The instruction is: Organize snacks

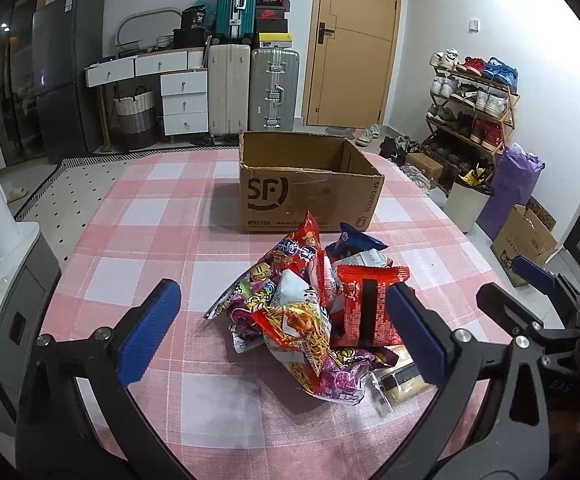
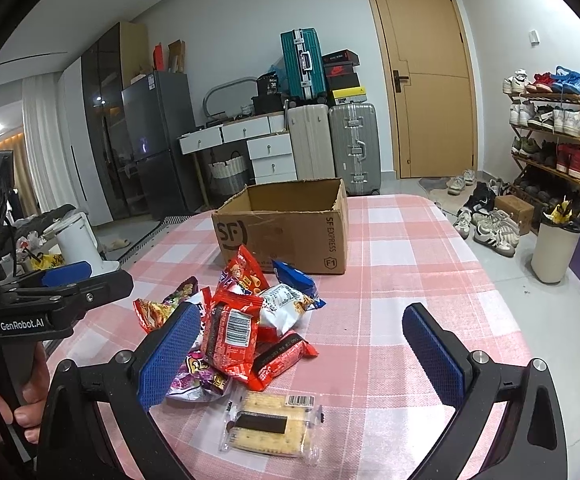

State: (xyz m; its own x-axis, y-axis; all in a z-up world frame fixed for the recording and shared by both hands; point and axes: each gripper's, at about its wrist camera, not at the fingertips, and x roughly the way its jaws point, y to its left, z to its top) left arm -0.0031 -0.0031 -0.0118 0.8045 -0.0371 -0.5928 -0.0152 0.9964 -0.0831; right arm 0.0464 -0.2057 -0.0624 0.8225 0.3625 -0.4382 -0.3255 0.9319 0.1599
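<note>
The snack pile (image 1: 310,312) sits on the pink checked desk (image 1: 137,216), right in front of both hand-held grippers. The cardboard box (image 1: 306,180) stands just behind the pile, farther away, with its top open. It looks empty from here, though its floor is partly hidden.

The left hand-held gripper (image 1: 285,336) is wide open and holds nothing. The pile lies straight ahead of it, between its two blue pads (image 1: 149,332). The right hand-held gripper (image 2: 306,360) is wide open too, with nothing in it. The pile lies ahead of it and a bit to the left.

One snack lies alone: the flat cracker pack (image 2: 269,428). It is nearest of all, just in front of the right hand-held gripper. Its long side runs left to right across the desk. I think the right one is closer to it, so it could pick it up first.

Count: one box, one cracker pack, two hand-held grippers. The pile has about eight bags, mostly red, some purple, one blue bag (image 2: 298,280) at the far side. They overlap, so I cannot count them for sure.
</note>
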